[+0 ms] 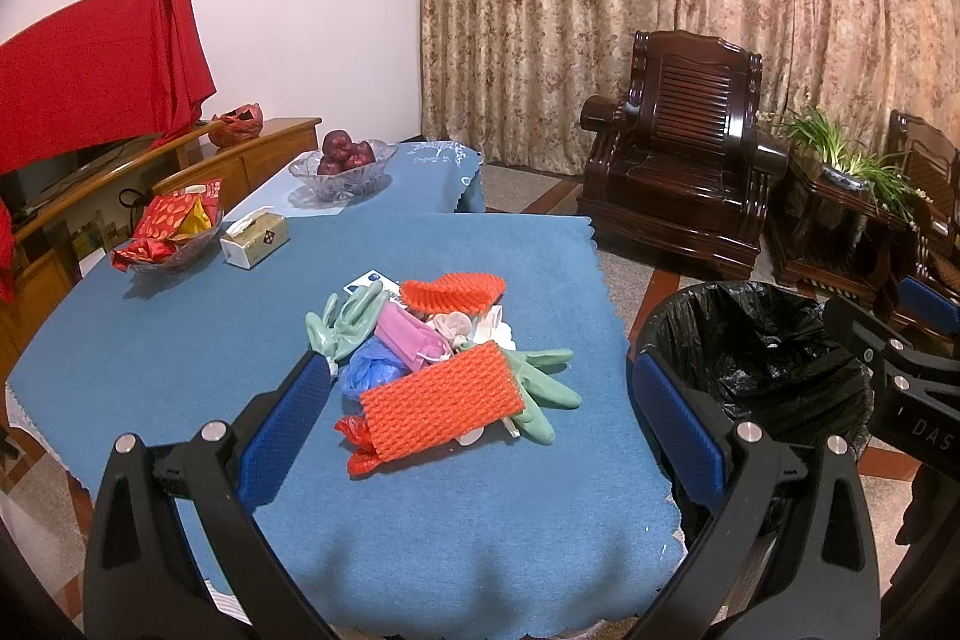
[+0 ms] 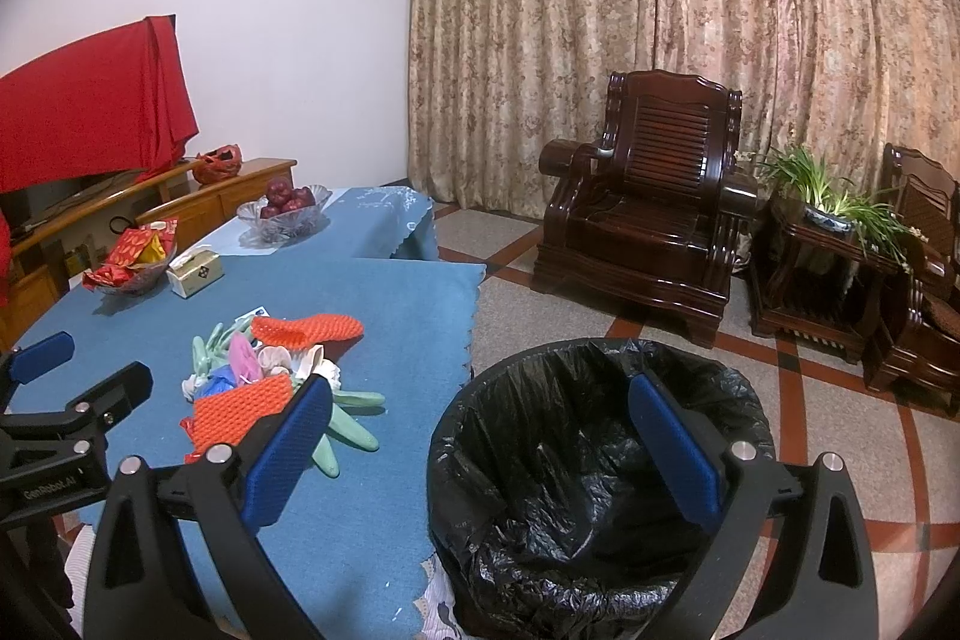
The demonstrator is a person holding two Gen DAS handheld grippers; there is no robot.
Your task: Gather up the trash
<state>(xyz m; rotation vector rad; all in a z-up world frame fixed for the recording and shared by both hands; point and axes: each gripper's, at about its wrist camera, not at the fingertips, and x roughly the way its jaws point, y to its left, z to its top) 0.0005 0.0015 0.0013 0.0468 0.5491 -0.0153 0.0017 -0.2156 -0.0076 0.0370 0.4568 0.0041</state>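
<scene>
A heap of trash lies on the blue tablecloth: two orange foam nets, green rubber gloves, a pink mask, a blue bag and white scraps. My left gripper hangs open above the near side of the heap, holding nothing. A bin lined with a black bag stands on the floor right of the table. My right gripper is open over the bin's left rim, empty. In the right wrist view the heap sits left of the bin.
At the table's far left stand a glass dish of red snack packets and a tissue box. A bowl of red apples sits farther back. Dark wooden armchairs and a potted plant line the curtained wall.
</scene>
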